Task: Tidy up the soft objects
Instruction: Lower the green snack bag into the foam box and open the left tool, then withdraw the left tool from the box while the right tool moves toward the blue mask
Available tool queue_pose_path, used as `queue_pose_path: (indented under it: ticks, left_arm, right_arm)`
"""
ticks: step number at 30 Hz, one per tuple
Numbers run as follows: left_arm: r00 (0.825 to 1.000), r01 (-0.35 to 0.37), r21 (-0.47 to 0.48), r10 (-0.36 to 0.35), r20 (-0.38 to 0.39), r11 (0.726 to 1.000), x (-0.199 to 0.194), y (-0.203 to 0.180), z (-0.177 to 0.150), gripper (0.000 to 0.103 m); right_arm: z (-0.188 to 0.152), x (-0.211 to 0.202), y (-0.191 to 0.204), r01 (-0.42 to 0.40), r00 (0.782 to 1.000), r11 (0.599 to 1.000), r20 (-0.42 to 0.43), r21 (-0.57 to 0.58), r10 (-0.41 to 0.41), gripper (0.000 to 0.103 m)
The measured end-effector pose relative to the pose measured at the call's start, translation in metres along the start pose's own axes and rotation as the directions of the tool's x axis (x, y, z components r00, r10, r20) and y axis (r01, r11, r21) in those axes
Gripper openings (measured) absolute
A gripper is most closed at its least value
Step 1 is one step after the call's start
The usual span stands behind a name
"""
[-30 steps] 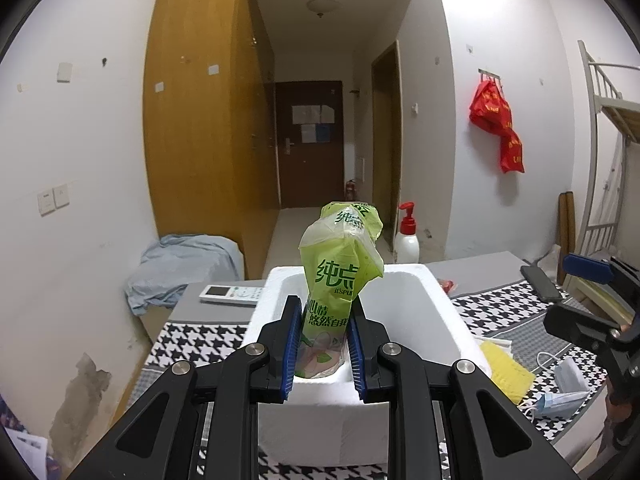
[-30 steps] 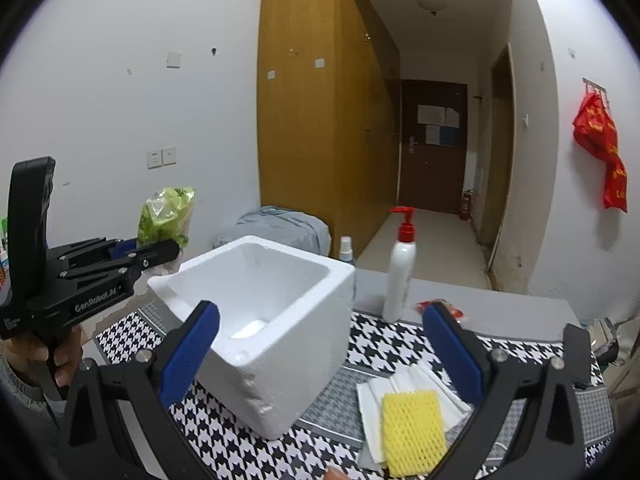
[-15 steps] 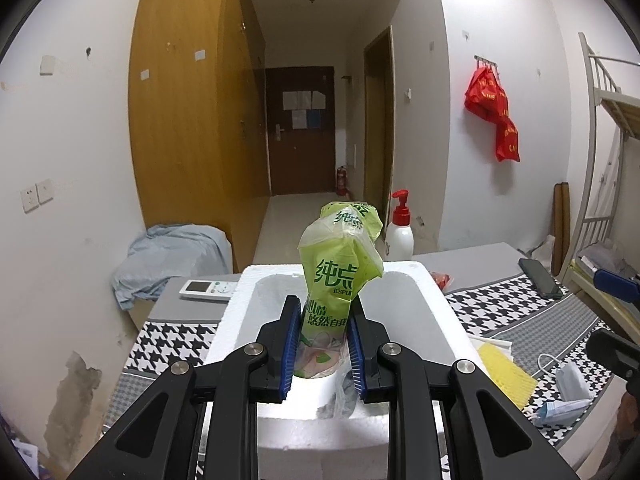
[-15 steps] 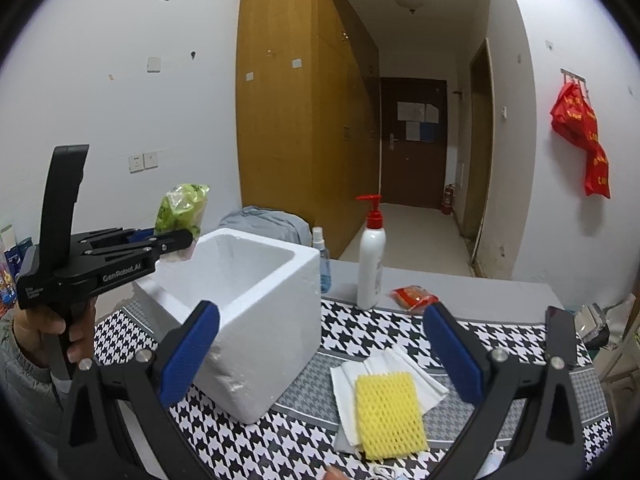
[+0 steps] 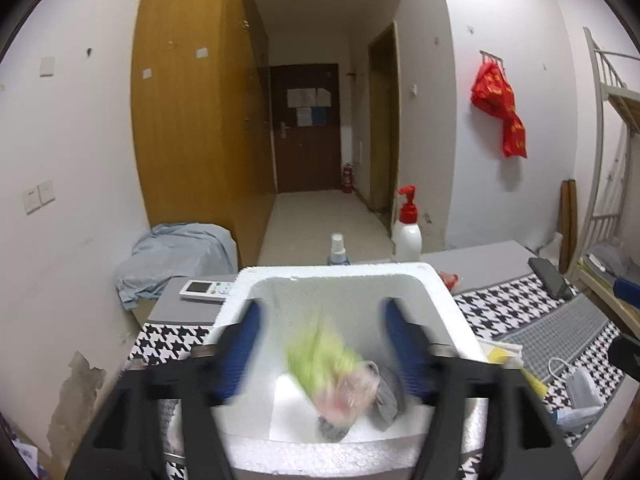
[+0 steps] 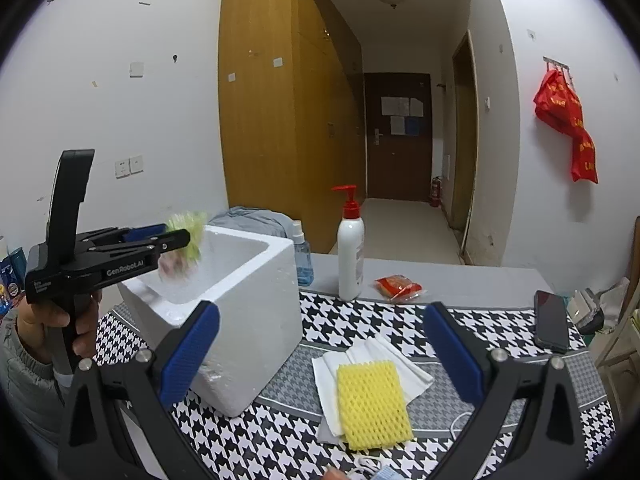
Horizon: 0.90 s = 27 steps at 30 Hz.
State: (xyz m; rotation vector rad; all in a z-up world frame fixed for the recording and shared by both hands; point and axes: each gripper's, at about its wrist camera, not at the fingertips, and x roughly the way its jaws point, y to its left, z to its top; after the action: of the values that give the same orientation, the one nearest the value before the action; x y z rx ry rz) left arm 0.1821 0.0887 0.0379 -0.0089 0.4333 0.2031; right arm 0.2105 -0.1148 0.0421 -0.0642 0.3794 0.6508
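My left gripper [image 5: 322, 306] hangs over the white foam box [image 5: 340, 270] with its jaws opening. The green plastic pack [image 5: 324, 356] is a blur between the pads, free of them, tipping down into the box beside a grey soft thing [image 5: 384, 396]. The right wrist view shows the left gripper [image 6: 176, 238] from the side, held by a hand [image 6: 48, 320], with the green pack [image 6: 184, 236] at the rim of the box [image 6: 256, 320]. My right gripper [image 6: 320, 312] is open and holds nothing, above a yellow foam net [image 6: 372, 404] on white tissues [image 6: 416, 376].
On the houndstooth cloth [image 6: 360, 320] stand a pump bottle [image 6: 350, 256] and a blue spray bottle [image 6: 302, 256] behind the box. A red packet [image 6: 398, 286] and a phone [image 6: 552, 320] lie to the right. A remote [image 5: 206, 290] lies left of the box.
The left jaws have sprung apart and let go of the green pack, which now drops into the box. The right gripper has drifted slightly, still open.
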Motion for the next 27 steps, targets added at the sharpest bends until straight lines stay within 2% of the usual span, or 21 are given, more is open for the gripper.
queue_pose_path:
  ticks: [4,5,13,27]
  left_arm:
    - [0.999,-0.019,-0.021,0.019,0.033,1.0,-0.005,0.003,0.0,0.1]
    - [0.999,-0.021,-0.025,0.022,0.038,0.999,-0.007,0.002,0.001,0.102]
    - [0.998,-0.005,-0.037,0.007,0.056,0.999,-0.022,-0.001,-0.001,0.102]
    - [0.989,-0.01,0.003,0.01,0.149,1.0,-0.075,-0.023,-0.01,0.102]
  right_arm:
    - [0.0,0.0,-0.003,0.001,1.0,1.0,0.0,0.006,-0.001,0.103]
    - [-0.001,0.0,-0.003,0.003,1.0,1.0,0.001,0.007,-0.003,0.103]
    - [-0.004,-0.005,-0.006,0.008,1.0,1.0,0.013,0.017,-0.008,0.103]
    - [-0.006,-0.029,-0.005,0.02,0.999,0.999,0.044,0.025,-0.021,0.103]
